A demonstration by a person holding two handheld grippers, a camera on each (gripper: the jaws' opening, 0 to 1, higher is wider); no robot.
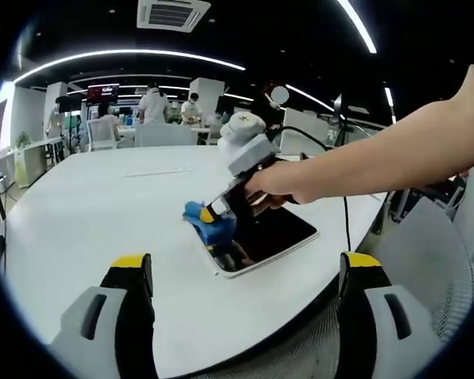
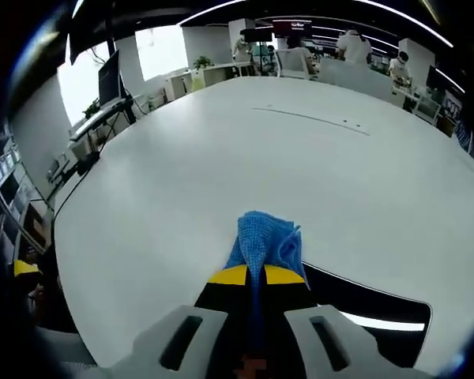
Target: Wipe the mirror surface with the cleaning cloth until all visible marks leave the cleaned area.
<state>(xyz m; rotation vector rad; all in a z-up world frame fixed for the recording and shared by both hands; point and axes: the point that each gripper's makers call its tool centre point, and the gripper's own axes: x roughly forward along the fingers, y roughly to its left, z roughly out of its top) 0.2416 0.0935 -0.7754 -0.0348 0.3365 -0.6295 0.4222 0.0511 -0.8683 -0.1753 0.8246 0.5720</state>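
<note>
A flat mirror (image 1: 272, 237) with a white frame lies on the white table (image 1: 95, 205), its glass dark with reflections. In the left gripper view a hand holds my right gripper (image 1: 215, 215) shut on a blue cleaning cloth (image 1: 205, 223), which is pressed at the mirror's left end. My left gripper (image 1: 245, 272) stands open near the table's front edge, well short of the mirror, with nothing between its jaws. In the right gripper view the blue cloth (image 2: 265, 243) is pinched between the yellow-tipped jaws of my right gripper (image 2: 255, 275), over the mirror (image 2: 379, 312) edge.
A black cable (image 1: 346, 215) runs off the table's right edge behind the mirror. A mesh chair (image 1: 426, 260) stands at the right. Desks, monitors (image 2: 110, 75) and several people fill the far room. Broad bare tabletop (image 2: 245, 158) stretches beyond the mirror.
</note>
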